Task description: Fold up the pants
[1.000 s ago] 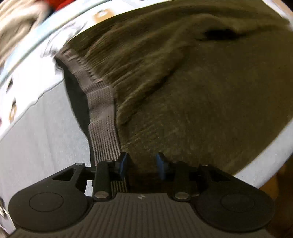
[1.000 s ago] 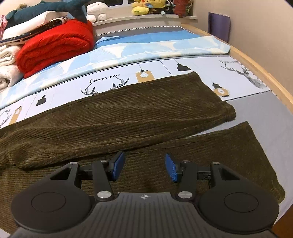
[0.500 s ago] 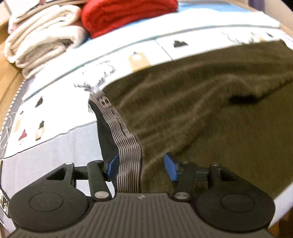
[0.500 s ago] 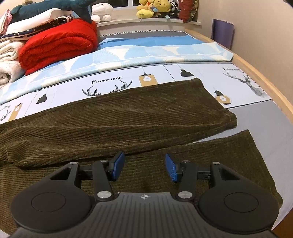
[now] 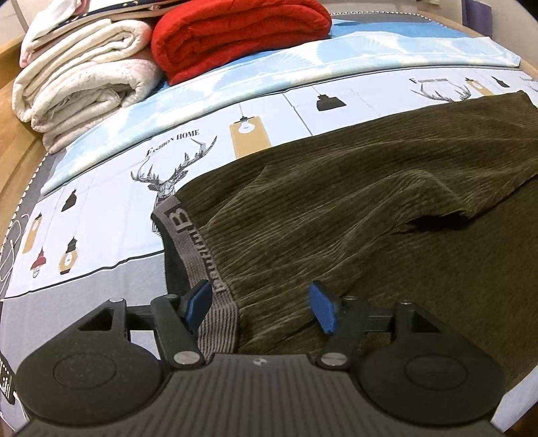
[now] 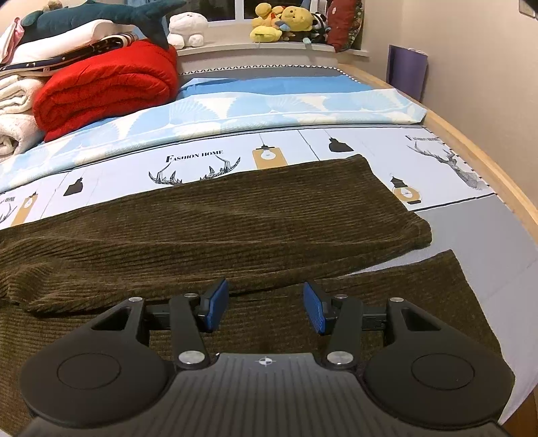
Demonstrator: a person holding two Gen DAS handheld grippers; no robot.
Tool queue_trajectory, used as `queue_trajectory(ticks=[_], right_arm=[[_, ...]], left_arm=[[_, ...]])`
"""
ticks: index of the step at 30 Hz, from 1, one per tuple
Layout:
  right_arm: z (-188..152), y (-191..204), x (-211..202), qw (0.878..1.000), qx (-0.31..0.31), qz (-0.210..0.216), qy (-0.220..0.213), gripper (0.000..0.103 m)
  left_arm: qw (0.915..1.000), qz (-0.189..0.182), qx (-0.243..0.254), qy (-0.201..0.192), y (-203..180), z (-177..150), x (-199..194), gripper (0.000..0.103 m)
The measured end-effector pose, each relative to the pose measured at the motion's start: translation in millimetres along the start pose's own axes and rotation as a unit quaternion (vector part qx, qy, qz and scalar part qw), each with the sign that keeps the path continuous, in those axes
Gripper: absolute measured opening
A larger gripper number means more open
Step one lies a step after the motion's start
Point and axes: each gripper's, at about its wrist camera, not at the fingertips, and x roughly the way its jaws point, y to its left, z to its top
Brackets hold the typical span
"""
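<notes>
Dark olive corduroy pants lie spread on the bed, with a grey elastic waistband at their left end. My left gripper is open and hovers over the near part of the waistband, holding nothing. In the right wrist view the two legs stretch to the right, the far leg partly overlapping the near leg. My right gripper is open and empty above the near leg, close to the seam between the legs.
A red folded blanket and white folded blankets sit at the back left. Plush toys line the windowsill. The bed's wooden edge runs along the right, by the wall.
My left gripper has pulled back and tilted up from the pants, and its jaws have opened wider. My right gripper has risen slightly and stays open.
</notes>
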Motion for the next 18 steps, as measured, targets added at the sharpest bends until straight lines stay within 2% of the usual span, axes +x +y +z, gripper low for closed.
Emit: queue_trajectory(ticks=[8,10,11,12,14,16,18], right_arm=[[2,9,4,1.000,-0.012,0.008,-0.004,0.052],[3,11,6,1.000,-0.013,0.009,-0.005,0.052],[4,12,6,1.000,-0.014,0.011,-0.005,0.051],[4,13,6,1.000,-0.015,0.015,-0.006,0.051],[7,17,7,0.999,-0.018,0.025,-0.010,0.049],[9,22,7,0.999,-0.022,0.029,-0.021,0.029],[13,26,6,0.999,-0.025,0.033,-0.032,0.015]], left_arm=[[0.9999,0.004,-0.012,0.000,-5,11,6,0.068],[0.9996,0.007,-0.028,0.006,0,13,8,0.050],[0.9989,0.009,-0.043,0.019,5,14,12,0.029],[0.9977,0.010,-0.058,0.033,9,15,16,0.016],[0.9935,0.012,-0.095,0.062,20,14,24,0.006],[0.9896,0.021,-0.121,0.075,29,14,29,0.006],[0.9877,0.028,-0.140,0.065,33,18,28,0.006]])
